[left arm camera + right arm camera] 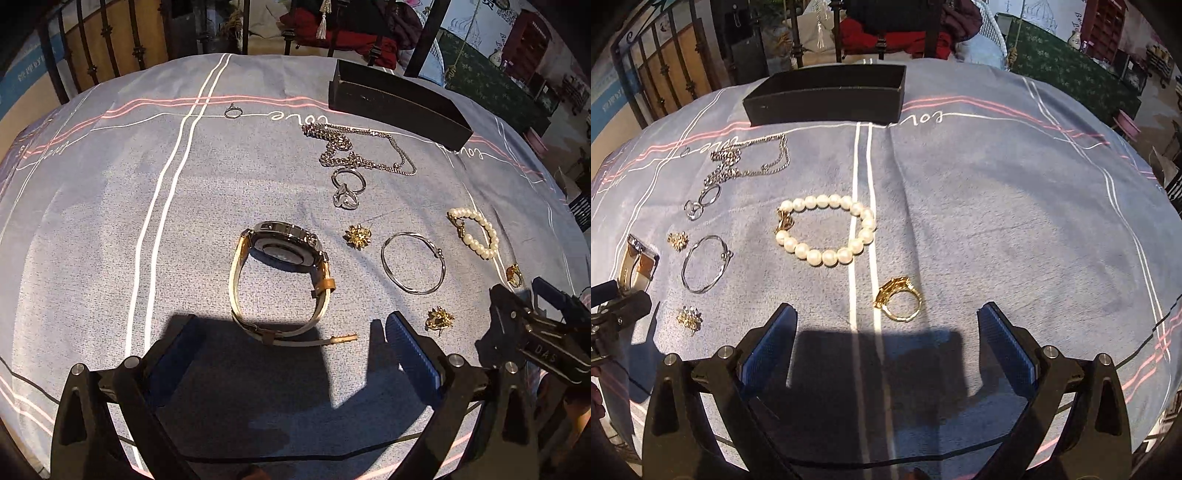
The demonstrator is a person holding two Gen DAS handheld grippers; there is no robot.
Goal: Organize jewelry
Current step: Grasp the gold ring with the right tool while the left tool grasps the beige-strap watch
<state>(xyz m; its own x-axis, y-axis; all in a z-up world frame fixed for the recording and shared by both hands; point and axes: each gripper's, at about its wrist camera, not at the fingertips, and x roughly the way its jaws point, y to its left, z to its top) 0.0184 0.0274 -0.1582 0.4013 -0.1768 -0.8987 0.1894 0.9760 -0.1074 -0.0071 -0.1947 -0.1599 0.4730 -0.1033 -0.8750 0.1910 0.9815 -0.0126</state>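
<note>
Between the wide-apart left tongs (291,339), a watch (280,284) lies on its side on the bedspread (110,229), strap loop running 12 to 6 o'clock. Right view: the right tongs (886,332) gape apart, gold ring (899,299) just ahead, pearl bracelet (827,230) at 11 o'clock.

Left wrist view: low, close, faces watch (280,273). Right wrist view: further right, faces pearl bracelet (827,230). Both look toward far black box (399,101), shared
</note>
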